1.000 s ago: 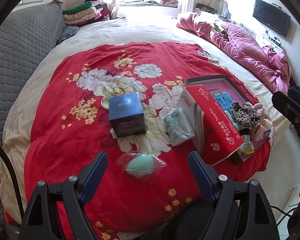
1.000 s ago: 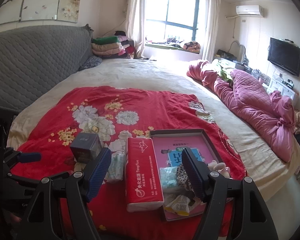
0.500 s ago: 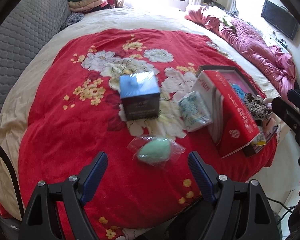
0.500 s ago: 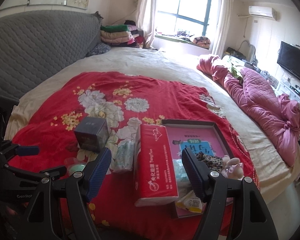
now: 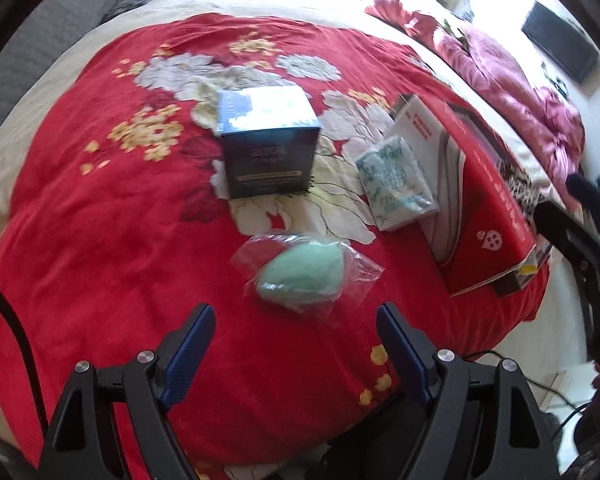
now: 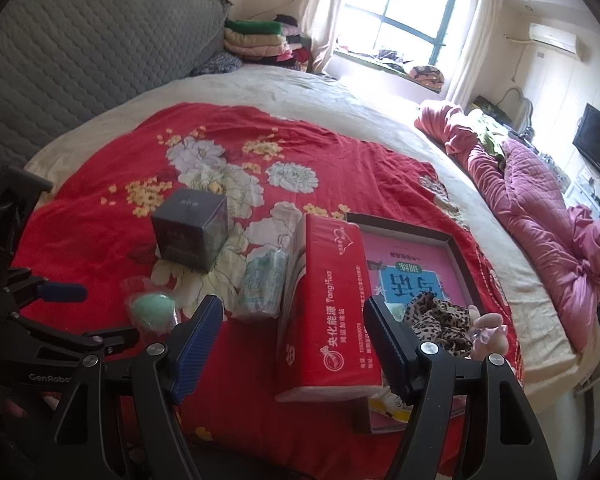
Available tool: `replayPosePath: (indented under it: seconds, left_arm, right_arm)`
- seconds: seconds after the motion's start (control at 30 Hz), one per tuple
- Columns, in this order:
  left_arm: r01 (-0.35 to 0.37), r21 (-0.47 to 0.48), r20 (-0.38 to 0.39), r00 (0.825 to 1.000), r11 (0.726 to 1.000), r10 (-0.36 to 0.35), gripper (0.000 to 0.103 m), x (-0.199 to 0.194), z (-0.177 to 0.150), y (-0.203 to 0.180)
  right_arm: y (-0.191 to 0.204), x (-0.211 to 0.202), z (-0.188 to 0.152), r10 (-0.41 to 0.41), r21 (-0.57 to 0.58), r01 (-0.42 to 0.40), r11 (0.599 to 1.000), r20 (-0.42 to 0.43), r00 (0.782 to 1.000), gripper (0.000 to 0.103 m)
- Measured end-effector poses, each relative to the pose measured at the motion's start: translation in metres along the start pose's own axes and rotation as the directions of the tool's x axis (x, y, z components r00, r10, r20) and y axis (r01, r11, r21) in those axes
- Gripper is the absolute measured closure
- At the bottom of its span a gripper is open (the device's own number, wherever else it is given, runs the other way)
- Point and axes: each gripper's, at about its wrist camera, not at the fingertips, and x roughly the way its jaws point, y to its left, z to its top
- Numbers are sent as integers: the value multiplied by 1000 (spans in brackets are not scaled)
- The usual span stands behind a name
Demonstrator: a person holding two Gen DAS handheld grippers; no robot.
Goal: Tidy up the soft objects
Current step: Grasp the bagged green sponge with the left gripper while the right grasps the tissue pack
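Gaping, both tools hold nothing; only the right view shows what looks like a leopard scrunchie (image 6: 436, 316).

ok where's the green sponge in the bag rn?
Left wrist view: the bagged green sponge lies on the red blanket just ahead of the open left gripper, nearer than the dark box.

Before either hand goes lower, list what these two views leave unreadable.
- Dark box: motion blur in the left wrist view smears its label.
- Tray contents: in the right wrist view the red tissue pack and the right gripper cover its near corner, so the small items there are unclear.
- Green sponge: partly hidden behind the left gripper's frame in the right wrist view.
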Motion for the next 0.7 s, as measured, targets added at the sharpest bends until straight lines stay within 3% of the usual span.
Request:
replayPosePath:
  seconds: [0.27, 0.47, 0.5, 0.63, 0.7]
  left_arm:
    - [27, 20, -74, 997, 999, -25, 21, 43, 14, -3]
    - [33, 4, -100, 994, 999, -33, 21, 65, 22, 6]
    - [43, 6, -93, 995, 999, -42, 23, 67, 24, 8]
    - [73, -21, -79, 994, 997, -75, 51, 69, 31, 20]
    - [111, -50, -72, 991, 993, -115, 52, 68, 35, 30]
  right_arm:
    - [2, 19, 1, -17, -47, 15, 999, -38, 999, 29]
    - [16, 43, 9, -38, -152, 25, 988, -79, 996, 29]
    - [20, 48, 10, -48, -192, 32, 981, -80, 996, 29]
    - [31, 66, 10, -38, -272, 0, 962, -133, 990, 29]
    - [41, 73, 6, -77, -364, 23, 931, -135, 988, 29]
